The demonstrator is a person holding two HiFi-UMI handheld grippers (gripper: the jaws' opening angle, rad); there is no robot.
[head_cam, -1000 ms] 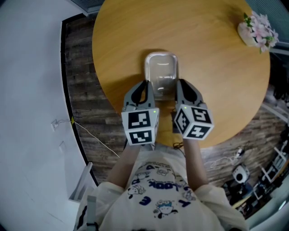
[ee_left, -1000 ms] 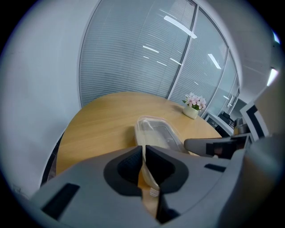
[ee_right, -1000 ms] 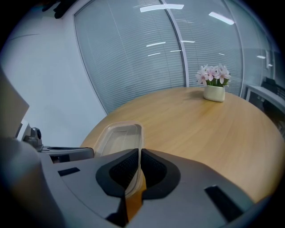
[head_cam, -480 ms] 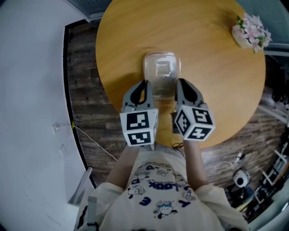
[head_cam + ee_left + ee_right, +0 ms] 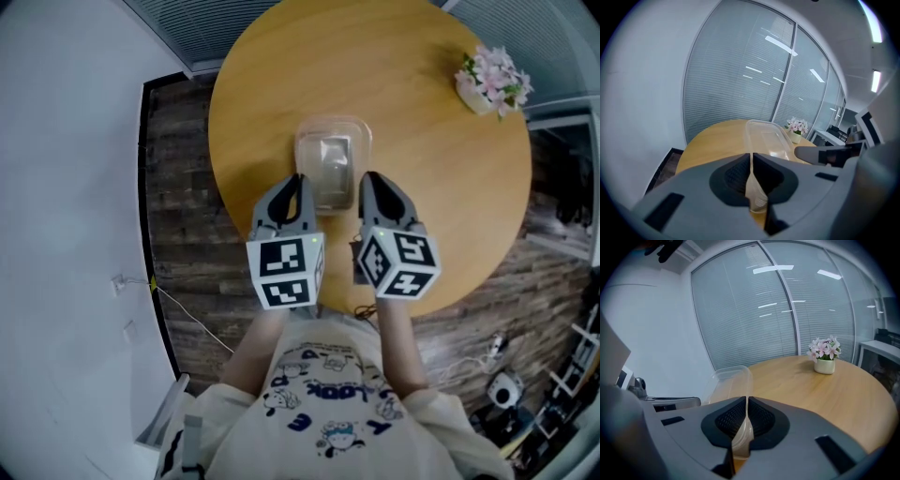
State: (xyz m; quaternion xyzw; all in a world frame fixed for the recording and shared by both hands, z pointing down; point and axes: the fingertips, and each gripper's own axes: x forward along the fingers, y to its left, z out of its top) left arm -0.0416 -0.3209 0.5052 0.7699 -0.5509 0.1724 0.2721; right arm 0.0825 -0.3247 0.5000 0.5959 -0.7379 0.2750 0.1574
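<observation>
A clear plastic container [image 5: 332, 159] hangs level above the round wooden table [image 5: 431, 159], held by both sides. My left gripper [image 5: 298, 184] is shut on its left rim, and my right gripper [image 5: 367, 182] is shut on its right rim. In the left gripper view the thin rim of the container [image 5: 765, 138] runs between the closed jaws of the left gripper [image 5: 751, 162]. The right gripper view shows the same: the container [image 5: 727, 382] is pinched in the right gripper [image 5: 746, 405]. The container looks empty.
A white pot of pink flowers [image 5: 488, 79] stands at the table's far right edge, seen also as the flowers [image 5: 824, 355]. Dark plank floor [image 5: 178, 197] surrounds the table, with a cable on it. Glass walls with blinds [image 5: 740, 75] stand behind.
Both grippers have risen together with the container, lifting it off the tabletop. The table now lies farther below, and the container's far end stands above the table's edge in both gripper views.
</observation>
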